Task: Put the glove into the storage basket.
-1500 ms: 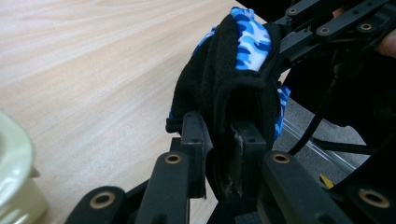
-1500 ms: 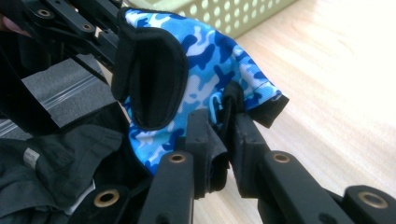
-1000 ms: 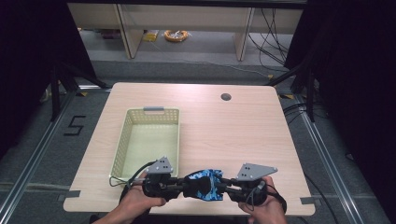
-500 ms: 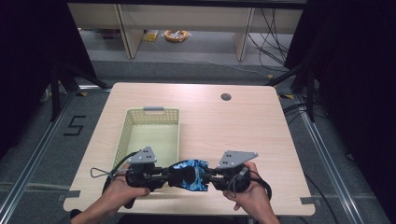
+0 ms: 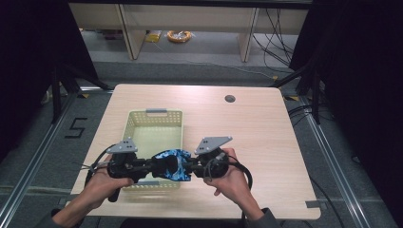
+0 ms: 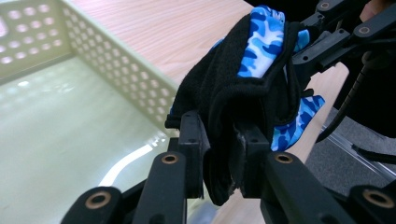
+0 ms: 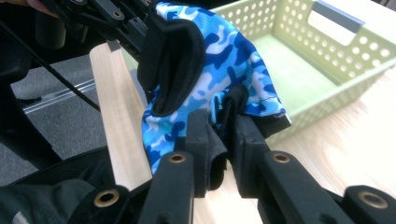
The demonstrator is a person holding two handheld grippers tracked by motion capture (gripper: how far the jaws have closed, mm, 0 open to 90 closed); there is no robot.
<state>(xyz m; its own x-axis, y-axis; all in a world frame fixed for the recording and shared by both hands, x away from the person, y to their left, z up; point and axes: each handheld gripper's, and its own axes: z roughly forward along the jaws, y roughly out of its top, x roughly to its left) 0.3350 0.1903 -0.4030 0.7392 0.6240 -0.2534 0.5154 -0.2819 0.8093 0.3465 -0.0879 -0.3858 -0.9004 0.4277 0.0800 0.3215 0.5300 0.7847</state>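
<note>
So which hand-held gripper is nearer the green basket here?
Left. The left hand-held gripper hangs above the basket at its near rim, clamping the blue camouflage cloth; the right hand-held gripper grips its other end, just outside the basket's right wall.

Left matte-black two-jaw gripper and right matte-black two-jaw gripper: brass-coloured pivot rivets on the linkage arms, grey three-cornered plate on top of each, black cables trailing off. Dark sleeves at both wrists.

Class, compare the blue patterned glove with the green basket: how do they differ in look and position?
The glove is soft, blue camouflage with black; the basket is stiff, pale green, with holes. The glove hangs clamped between the left gripper and right gripper; the basket sits on the table.
</note>
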